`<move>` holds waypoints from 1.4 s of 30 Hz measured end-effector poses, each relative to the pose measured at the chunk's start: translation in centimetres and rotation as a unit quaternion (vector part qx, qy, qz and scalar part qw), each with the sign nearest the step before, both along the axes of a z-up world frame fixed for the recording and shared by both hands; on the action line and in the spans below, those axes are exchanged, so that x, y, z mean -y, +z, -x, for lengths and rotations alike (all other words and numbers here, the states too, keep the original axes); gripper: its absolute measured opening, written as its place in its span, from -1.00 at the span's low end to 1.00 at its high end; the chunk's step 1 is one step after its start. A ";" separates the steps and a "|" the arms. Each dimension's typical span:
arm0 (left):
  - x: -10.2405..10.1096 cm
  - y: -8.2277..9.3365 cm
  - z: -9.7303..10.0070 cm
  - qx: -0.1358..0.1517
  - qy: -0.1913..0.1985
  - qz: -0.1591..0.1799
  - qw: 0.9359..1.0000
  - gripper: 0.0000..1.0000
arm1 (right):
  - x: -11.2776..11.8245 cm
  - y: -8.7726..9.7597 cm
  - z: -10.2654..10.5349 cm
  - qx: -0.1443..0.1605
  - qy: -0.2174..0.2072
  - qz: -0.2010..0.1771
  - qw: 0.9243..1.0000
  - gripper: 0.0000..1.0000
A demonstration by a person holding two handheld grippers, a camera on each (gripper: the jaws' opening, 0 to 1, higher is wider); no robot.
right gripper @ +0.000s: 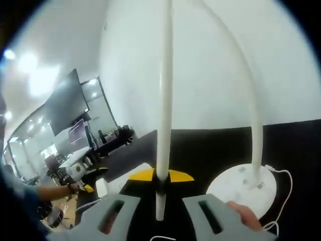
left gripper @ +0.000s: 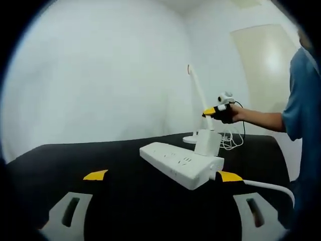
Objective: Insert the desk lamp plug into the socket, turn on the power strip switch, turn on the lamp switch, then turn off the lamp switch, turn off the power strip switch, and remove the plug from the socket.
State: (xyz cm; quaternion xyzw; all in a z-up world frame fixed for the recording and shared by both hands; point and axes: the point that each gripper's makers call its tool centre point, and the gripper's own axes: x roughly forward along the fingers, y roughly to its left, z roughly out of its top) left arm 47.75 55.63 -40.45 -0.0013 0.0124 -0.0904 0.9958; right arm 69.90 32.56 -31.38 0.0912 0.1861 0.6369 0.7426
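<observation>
A white power strip (left gripper: 180,163) lies on the black table (left gripper: 75,160), with a white plug adapter (left gripper: 206,143) standing in a socket at its far end. My left gripper (left gripper: 163,175) is open, its yellow tips wide apart just short of the strip. Behind the strip stands the white desk lamp (left gripper: 197,95), unlit. My right gripper (left gripper: 209,111), held by a hand, is against the lamp's thin arm. In the right gripper view the right gripper (right gripper: 161,176) is shut on the lamp's upright white bar (right gripper: 164,100). The round lamp base (right gripper: 243,188) sits on the right.
The strip's thick white cable (left gripper: 266,186) runs off to the right. The lamp's thin cord (left gripper: 231,142) lies looped by the base. A person in blue (left gripper: 301,125) stands at the table's right edge. White walls lie behind; desks and screens (right gripper: 70,115) are far off.
</observation>
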 end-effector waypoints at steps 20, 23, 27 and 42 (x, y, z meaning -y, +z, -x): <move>0.0 -0.4 0.1 -0.010 0.005 -0.020 1.000 0.60 | 0.3 0.7 -0.6 -0.016 0.004 -0.051 0.999 -0.80; 0.0 -0.5 0.1 -0.011 0.005 -0.021 1.000 0.59 | 0.3 0.8 -0.5 -0.015 0.002 -0.052 0.999 -0.80; 0.1 -0.6 0.1 -0.014 0.004 -0.026 1.000 0.59 | 0.4 1.1 0.0 -0.011 0.002 -0.049 0.999 -0.80; 0.4 -0.9 0.1 -0.021 0.001 -0.032 0.999 0.58 | 0.3 2.9 2.3 -0.021 0.023 -0.060 0.998 -0.78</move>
